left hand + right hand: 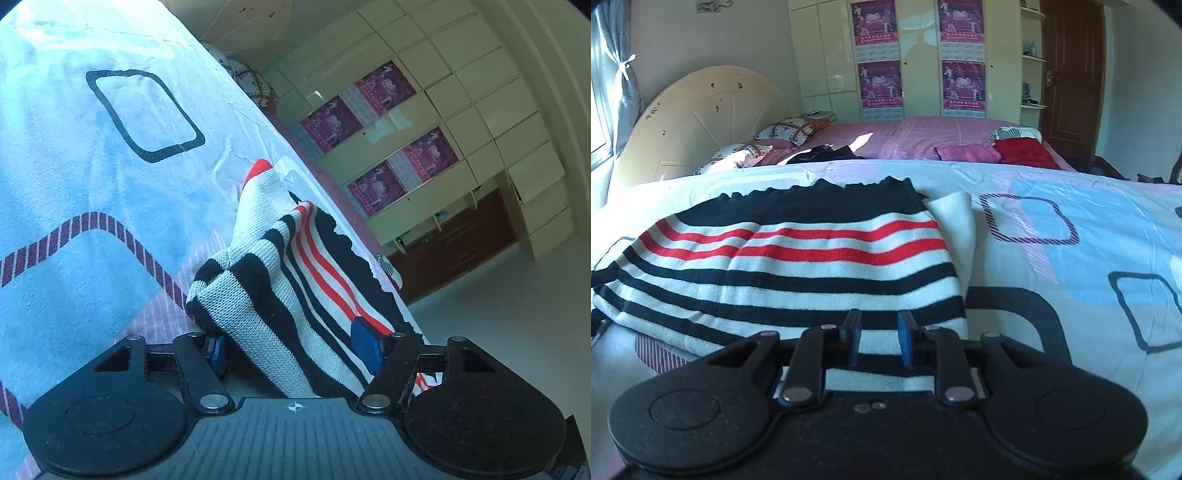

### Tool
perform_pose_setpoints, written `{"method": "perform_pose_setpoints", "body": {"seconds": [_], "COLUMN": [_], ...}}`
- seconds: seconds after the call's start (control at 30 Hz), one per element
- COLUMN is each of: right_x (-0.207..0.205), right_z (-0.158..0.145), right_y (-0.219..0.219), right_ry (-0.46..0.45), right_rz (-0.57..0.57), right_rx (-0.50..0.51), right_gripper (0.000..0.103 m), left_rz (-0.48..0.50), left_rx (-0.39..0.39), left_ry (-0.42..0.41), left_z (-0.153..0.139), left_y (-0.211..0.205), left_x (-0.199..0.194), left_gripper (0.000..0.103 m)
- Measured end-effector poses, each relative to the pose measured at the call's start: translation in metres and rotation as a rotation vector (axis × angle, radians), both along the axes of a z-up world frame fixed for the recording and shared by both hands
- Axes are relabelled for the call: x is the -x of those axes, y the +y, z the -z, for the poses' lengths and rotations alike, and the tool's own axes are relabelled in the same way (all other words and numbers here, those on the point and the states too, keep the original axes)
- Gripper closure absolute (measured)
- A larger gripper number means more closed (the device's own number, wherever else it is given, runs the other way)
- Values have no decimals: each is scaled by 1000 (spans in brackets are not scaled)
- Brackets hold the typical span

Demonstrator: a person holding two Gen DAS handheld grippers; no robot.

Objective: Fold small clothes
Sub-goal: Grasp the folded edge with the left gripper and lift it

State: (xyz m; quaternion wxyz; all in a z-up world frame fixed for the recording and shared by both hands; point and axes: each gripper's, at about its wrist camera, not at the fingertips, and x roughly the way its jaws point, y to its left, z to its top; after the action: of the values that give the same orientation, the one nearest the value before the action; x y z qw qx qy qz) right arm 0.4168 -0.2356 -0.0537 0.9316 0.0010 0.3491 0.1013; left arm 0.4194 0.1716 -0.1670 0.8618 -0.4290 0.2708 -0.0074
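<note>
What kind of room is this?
It looks like a bedroom at home. There is a big bed with pillows and a rounded headboard, plus tall wardrobe cupboards. A striped knit top lies on the sheet.

Black tool [879, 338], blue pads [905, 339], silver rivets.

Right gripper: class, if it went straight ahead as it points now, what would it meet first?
The right gripper would most likely run straight into the black, white and red striped knit garment, whose near edge already lies between its open blue-padded fingers.
</note>
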Motion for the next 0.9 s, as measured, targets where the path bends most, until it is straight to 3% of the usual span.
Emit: {"method": "perform_pose_setpoints", "body": {"seconds": [0.1, 0.17, 0.3, 0.33, 0.37, 0.43, 0.47, 0.57, 0.73, 0.9], "right_x": [-14, -25, -42, -46, -50, -55, -58, -65, -73, -80], "right_z": [-4, -6, -3, -1, 1, 4, 5, 8, 6, 15], "right_y": [23, 42, 76, 81, 85, 93, 95, 98, 104, 113], "right_ry": [-7, -7, -13, -12, -14, -18, -14, -12, -7, 33], "right_rz": [-67, -109, -173, -180, -185, -197, -202, -204, -207, -194], "right_rx": [-6, -7, 7, 3, -4, -6, -16, -34, -59, -31], "right_gripper": [88, 99, 100, 100, 100, 100, 100, 100, 100, 101], "left_rz": [-19, -33, -36, -29, -30, -43, -45, -22, -21, -12], "left_rx": [15, 33, 23, 1, -31, -19, 7, -28, -12, -18], "left_ry": [-12, -14, -2, 3, 20, 40, 16, 3, -5, 7], "left_z": [2, 3, 4, 4, 5, 14, 19, 18, 21, 19], "left_y": [1, 4, 5, 4, 2, 6, 10, 8, 11, 12], "left_x": [-8, -15, -30, -32, -34, -36, -31, -32, -36, -39], "left_gripper": [36, 36, 36, 44, 64, 79, 80, 82, 81, 79]}}
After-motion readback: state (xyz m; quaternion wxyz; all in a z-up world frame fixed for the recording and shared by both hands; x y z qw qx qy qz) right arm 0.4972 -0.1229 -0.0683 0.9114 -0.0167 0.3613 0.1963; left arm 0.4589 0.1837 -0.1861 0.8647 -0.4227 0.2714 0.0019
